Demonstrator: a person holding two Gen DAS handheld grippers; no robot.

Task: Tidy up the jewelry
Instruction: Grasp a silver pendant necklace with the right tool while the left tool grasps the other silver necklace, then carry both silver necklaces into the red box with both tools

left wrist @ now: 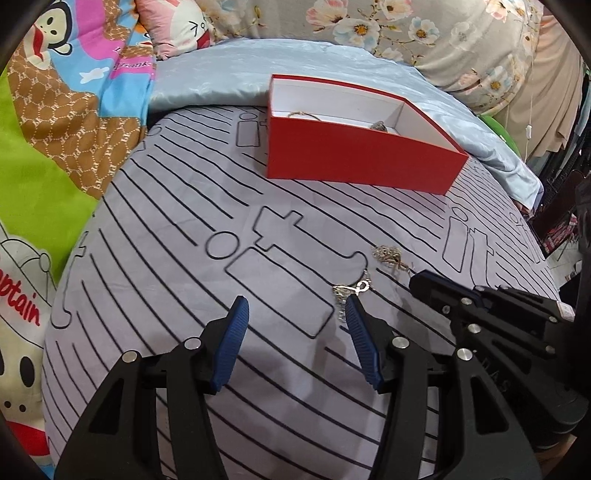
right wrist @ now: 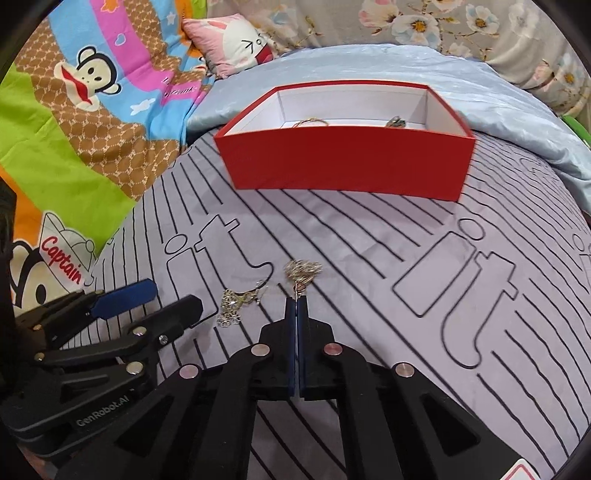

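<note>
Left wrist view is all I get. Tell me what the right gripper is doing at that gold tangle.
Observer: The right gripper is shut, pinching a strand of the gold tangle at its fingertips.
Operator: Now report the silver piece near my finger.
Observer: The silver piece lies free on the sheet, outside the open left gripper, with flower-shaped links your finger hides.

Left tongs (left wrist: 295, 306) agape, right tongs (right wrist: 296, 301) pinched.

Bed with grey striped sheet (right wrist: 369, 251), pale blue satin cover (left wrist: 229, 77), cartoon monkey blanket (right wrist: 92, 122), floral bedding (left wrist: 424, 33).
</note>
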